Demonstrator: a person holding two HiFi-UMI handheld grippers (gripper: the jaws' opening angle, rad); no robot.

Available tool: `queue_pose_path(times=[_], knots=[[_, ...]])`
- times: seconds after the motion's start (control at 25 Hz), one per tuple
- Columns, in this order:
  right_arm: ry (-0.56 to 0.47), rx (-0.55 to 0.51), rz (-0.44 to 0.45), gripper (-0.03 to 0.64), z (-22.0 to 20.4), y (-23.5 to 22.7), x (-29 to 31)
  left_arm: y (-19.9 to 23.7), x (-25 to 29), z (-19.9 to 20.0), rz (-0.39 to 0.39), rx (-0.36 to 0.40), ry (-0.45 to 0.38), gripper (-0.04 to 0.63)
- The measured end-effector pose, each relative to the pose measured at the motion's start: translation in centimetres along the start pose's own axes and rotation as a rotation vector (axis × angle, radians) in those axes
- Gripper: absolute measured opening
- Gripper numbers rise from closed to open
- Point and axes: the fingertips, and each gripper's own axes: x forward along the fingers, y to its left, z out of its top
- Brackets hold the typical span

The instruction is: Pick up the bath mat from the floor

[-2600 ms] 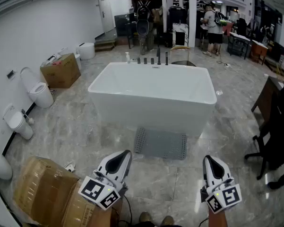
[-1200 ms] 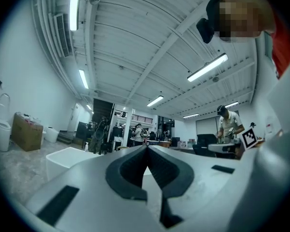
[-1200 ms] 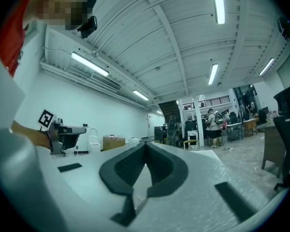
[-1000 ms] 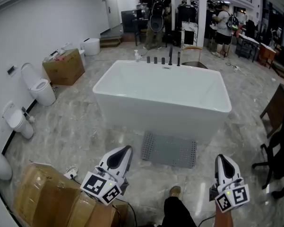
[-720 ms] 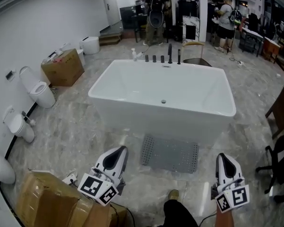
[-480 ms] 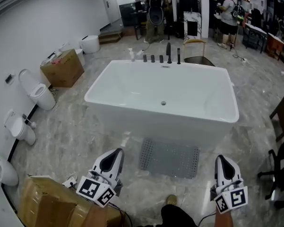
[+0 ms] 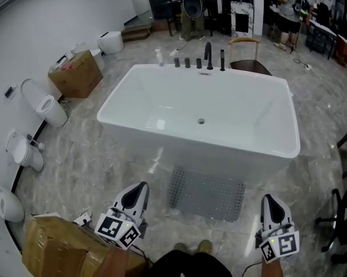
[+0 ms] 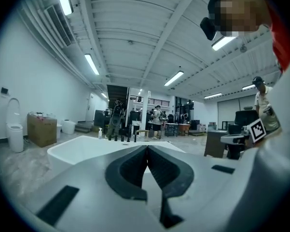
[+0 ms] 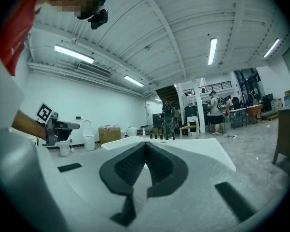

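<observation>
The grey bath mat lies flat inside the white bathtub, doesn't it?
No. The grey bath mat lies flat on the floor in front of the white bathtub, not inside it; the head view shows this.

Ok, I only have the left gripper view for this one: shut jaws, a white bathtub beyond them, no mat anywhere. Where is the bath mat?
Observer: The head view shows the grey bath mat lying flat on the floor, just in front of the bathtub.
Operator: Is either gripper on it?
Observer: No. The left gripper is off the mat's left end and the right gripper off its right end; neither touches it.
Operator: And the right jaws?
Observer: The right gripper view shows them together, with nothing between them.
</observation>
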Motion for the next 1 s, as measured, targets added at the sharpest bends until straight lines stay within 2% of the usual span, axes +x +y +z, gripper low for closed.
queue_pose_path(times=[0.28,0.56,0.92,1.0], knots=[[0.087,0.03,-0.049,0.003,-5.6,-2.4,3.1,2.9,5.4,-6.4,-0.001,-0.028,0.103,0.011],[0.162,0.053,-0.113,0.005,-12.7,-4.7,6.2,5.3,9.7,-15.0,-0.023,-0.041,0.203,0.012],[0.287,0.145,-0.162,0.006,-27.6,-7.9,10.1,9.8,15.5,-29.7,-0.015,-0.052,0.356,0.014],[0.32,0.169,-0.167,0.037,-31.8,-8.6,10.8,10.6,16.7,-33.7,-0.022,-0.061,0.396,0.033]])
